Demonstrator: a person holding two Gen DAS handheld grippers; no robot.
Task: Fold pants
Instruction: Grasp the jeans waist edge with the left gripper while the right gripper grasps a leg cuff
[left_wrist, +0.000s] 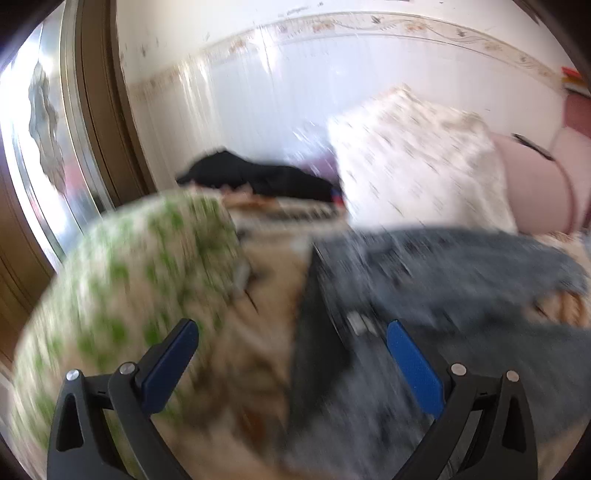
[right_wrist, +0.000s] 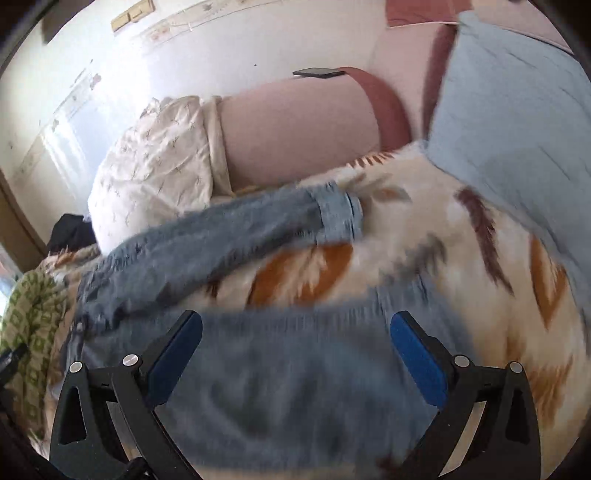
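Observation:
Blue denim pants (right_wrist: 221, 240) lie spread on a cream blanket with orange and brown patterns (right_wrist: 461, 236). One leg runs up to a lighter cuff (right_wrist: 338, 216); the other leg lies under my right gripper (right_wrist: 295, 332), which is open and empty just above the denim. In the left wrist view the pants (left_wrist: 461, 280) lie to the right, blurred. My left gripper (left_wrist: 291, 336) is open and empty over the pants' left edge and the blanket (left_wrist: 273, 266).
A green-patterned cushion (left_wrist: 122, 280) sits at the left. A white floral pillow (right_wrist: 155, 166), a pink headboard bolster (right_wrist: 295, 129) and a light blue pillow (right_wrist: 517, 129) line the far side. Dark clothing (left_wrist: 258, 177) lies by the wall. A door frame (left_wrist: 99, 110) stands at the left.

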